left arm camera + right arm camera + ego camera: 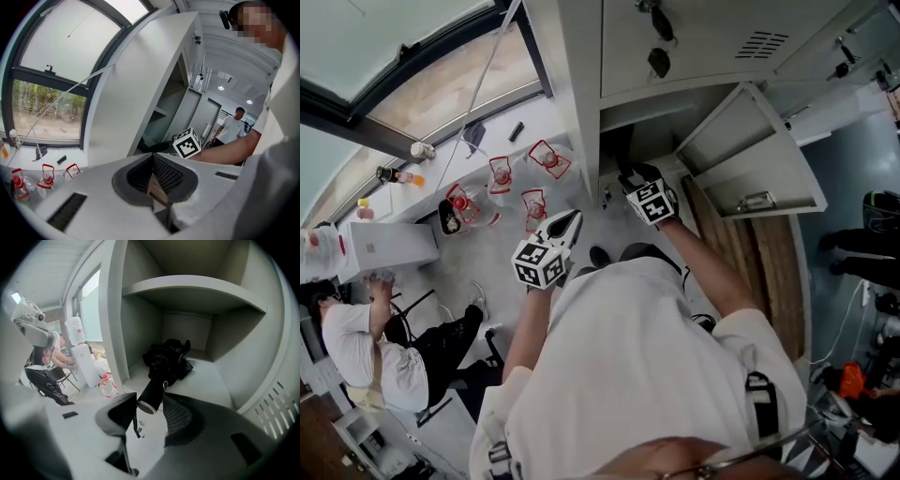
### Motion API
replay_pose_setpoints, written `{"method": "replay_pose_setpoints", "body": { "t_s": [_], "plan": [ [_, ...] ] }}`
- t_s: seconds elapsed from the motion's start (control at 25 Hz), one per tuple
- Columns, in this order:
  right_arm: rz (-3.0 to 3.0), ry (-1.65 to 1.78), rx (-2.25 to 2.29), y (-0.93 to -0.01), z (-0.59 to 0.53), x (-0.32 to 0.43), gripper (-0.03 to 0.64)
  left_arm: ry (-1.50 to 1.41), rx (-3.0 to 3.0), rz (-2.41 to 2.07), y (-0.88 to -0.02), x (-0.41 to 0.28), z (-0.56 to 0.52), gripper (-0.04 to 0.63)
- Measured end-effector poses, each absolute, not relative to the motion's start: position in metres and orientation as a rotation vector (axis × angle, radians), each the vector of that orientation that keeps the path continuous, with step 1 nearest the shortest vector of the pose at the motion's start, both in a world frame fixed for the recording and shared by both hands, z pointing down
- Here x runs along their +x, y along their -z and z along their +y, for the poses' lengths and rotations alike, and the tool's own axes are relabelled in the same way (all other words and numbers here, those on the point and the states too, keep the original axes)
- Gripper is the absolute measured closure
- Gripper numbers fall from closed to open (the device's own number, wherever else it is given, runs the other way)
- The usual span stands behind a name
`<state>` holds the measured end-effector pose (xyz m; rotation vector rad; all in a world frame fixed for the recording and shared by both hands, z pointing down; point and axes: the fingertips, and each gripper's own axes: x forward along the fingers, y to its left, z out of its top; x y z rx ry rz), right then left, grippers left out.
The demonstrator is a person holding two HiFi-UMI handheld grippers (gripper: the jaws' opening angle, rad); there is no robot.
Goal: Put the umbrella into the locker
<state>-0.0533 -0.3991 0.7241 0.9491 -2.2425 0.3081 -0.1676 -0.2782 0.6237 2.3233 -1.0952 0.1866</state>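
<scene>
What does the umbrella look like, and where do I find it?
Find the white lockers by the window, then the one compartment whose door hangs open. On its floor, under the shelf, lies the umbrella: a crumpled black bundle with a straight black handle pointing out, the only dark thing against the pale walls.
</scene>
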Motion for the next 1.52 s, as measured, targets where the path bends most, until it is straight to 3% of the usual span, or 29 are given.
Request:
{"method": "replay_pose_setpoints", "body": {
  "t_s": [0.32, 0.48, 0.6, 1.16, 1.52],
  "plan": [
    [-2.252, -0.284, 0.894, -0.729, -0.388, -0.047, 0.436, -0.191, 2.313, -1.094, -0.627, -0.161, -0.275, 0.592],
    [-2.220, -0.219, 0.919, -0.732, -0.387, -0.036, 0.510, -0.194, 2.313, -1.089, -0.628, -0.156, -0.270, 0.592],
    [-2.217, -0.212, 0.942, -0.731, -0.392, -0.035, 0.526, -0.198, 2.303, -1.103, -0.629, -0.159, -0.266, 0.592],
    [-2.240, -0.245, 1.015, -0.726, -0.418, -0.052, 0.562, -0.172, 2.271, -1.221, -0.622, -0.188, -0.256, 0.592],
    [-2.302, -0.285, 1.010, -0.705, -0.399, -0.028, 0.586, -0.159, 2.293, -1.209, -0.625, -0.159, -0.261, 0.592]
  ]
}}
